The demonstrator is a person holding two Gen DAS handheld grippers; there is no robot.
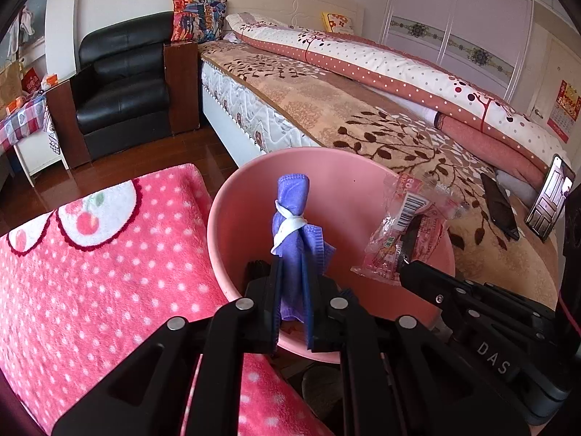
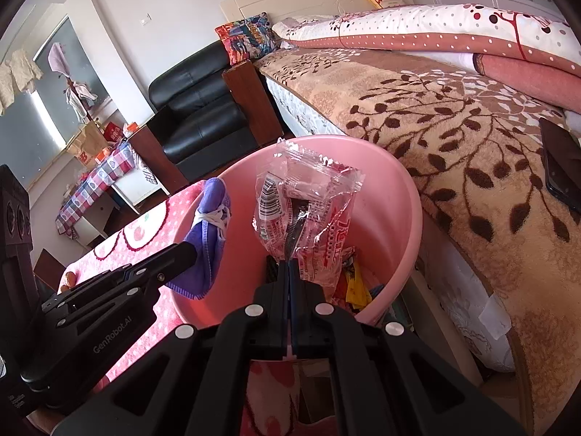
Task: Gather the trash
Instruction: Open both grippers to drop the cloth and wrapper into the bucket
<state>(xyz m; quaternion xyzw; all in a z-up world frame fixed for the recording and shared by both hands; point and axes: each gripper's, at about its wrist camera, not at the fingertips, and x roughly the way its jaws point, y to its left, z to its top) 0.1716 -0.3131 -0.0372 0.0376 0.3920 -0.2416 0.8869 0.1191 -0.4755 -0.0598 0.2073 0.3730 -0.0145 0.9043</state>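
upright between the left gripper (image 1: 292, 290) pads stands a purple cloth bundle (image 1: 292, 218), tied with a white band; its long axis runs away from the fingers, its top over the mouth of the pink bin (image 1: 225, 225). jaws narrowly parted, clamped on its lower end. the right gripper (image 2: 289, 272) is pinched fully together on a clear red-printed snack wrapper (image 2: 305, 210), whose length points up and away above the same bin. wrappers already lie inside. the bin sits between a pink dotted blanket (image 1: 90, 272) and the bed (image 1: 363, 109).
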